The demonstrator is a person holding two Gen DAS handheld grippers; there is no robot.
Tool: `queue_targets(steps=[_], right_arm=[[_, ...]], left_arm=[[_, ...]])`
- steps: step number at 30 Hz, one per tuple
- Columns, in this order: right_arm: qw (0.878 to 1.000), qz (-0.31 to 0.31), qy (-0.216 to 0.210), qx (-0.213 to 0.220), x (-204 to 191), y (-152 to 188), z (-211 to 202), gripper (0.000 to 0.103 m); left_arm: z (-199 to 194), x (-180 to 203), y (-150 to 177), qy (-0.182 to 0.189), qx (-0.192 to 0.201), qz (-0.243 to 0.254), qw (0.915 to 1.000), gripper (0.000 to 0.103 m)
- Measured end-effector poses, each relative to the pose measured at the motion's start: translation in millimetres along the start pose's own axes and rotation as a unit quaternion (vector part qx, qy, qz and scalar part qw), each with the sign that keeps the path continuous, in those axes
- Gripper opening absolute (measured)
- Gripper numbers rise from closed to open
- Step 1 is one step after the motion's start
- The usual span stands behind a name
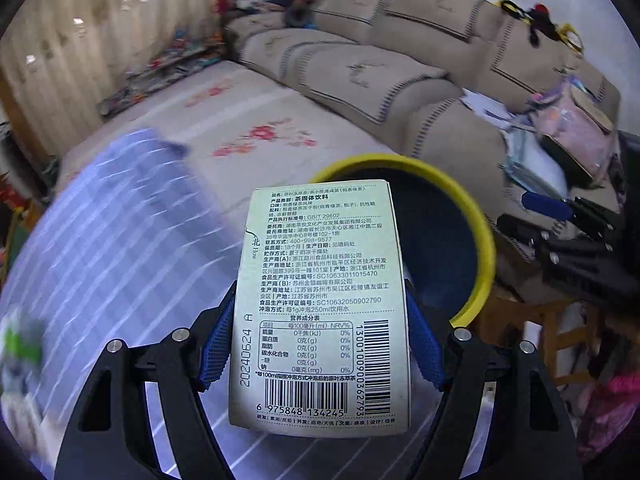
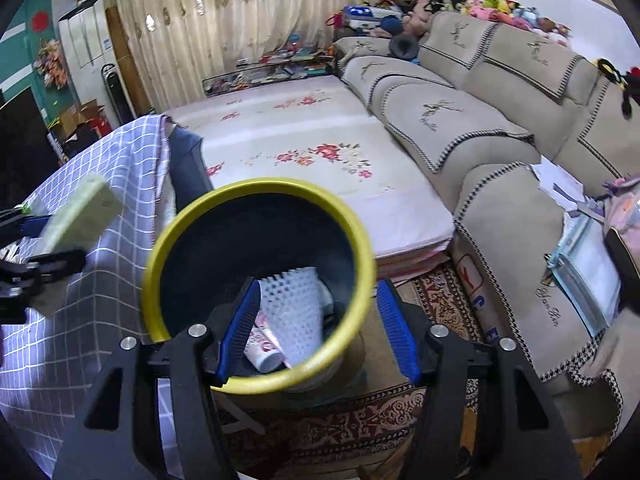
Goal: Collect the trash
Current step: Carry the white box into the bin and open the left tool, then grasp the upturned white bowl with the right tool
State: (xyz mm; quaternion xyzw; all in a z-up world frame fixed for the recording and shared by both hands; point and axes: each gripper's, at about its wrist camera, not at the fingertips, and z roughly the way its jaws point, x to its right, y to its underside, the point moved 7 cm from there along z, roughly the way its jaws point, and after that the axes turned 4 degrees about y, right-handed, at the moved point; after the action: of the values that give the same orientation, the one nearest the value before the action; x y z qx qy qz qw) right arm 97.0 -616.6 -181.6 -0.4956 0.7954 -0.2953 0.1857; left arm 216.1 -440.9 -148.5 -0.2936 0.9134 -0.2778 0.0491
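My left gripper (image 1: 320, 332) is shut on a pale green tea box (image 1: 320, 304) with printed labels and barcodes, held up in front of the yellow-rimmed dark bin (image 1: 476, 224). In the right wrist view the box (image 2: 80, 212) shows blurred at the far left, left of the bin (image 2: 256, 196). My right gripper (image 2: 318, 324) is open and straddles the bin's near wall, one finger inside and one outside. Inside the bin lie a white foam net sleeve (image 2: 296, 312) and a small floral-printed tube (image 2: 264, 348).
A table with a purple checked cloth (image 2: 92, 280) stands on the left. A mattress with floral sheet (image 2: 304, 148) lies behind. A beige sofa (image 2: 500, 128) with papers and bags runs along the right. A patterned rug (image 2: 360, 412) covers the floor below.
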Motion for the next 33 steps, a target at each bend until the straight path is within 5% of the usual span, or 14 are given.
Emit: queue_targets(steps=[8,15,23,27,33], right_arm=[[1.000,0.025,0.010,-0.010,32.5,6.9,3.4,0.058],[0.999,0.031,0.002,-0.013,34.5,5.1,7.8,0.058],[1.000,0.019,-0.008,-0.008,15.5,4.9,-2.2,0.058],[1.000,0.009,-0.013,-0.008,-0.6,5.1,-5.3,0.058],[0.999,-0.024,-0.040,-0.002,-47.9,0.9,-13.9,0.058]], left_arm=[[88.7,36.2,-28.0,0.009,-0.066,0.012,0.9977,0.075],[113.3,34.3,-34.8,-0.007,-0.072,0.009,0.9973,0.080],[41.4,9.4,-18.2,-0.019,-0.006,-0.027,0.9994,0.086],[-13.5,-19.0,18.0,-0.019,0.026,-0.078,0.9964,0.086],[-102.0,-69.0,87.0,-0.069,0.087,-0.146,0.9830,0.092]])
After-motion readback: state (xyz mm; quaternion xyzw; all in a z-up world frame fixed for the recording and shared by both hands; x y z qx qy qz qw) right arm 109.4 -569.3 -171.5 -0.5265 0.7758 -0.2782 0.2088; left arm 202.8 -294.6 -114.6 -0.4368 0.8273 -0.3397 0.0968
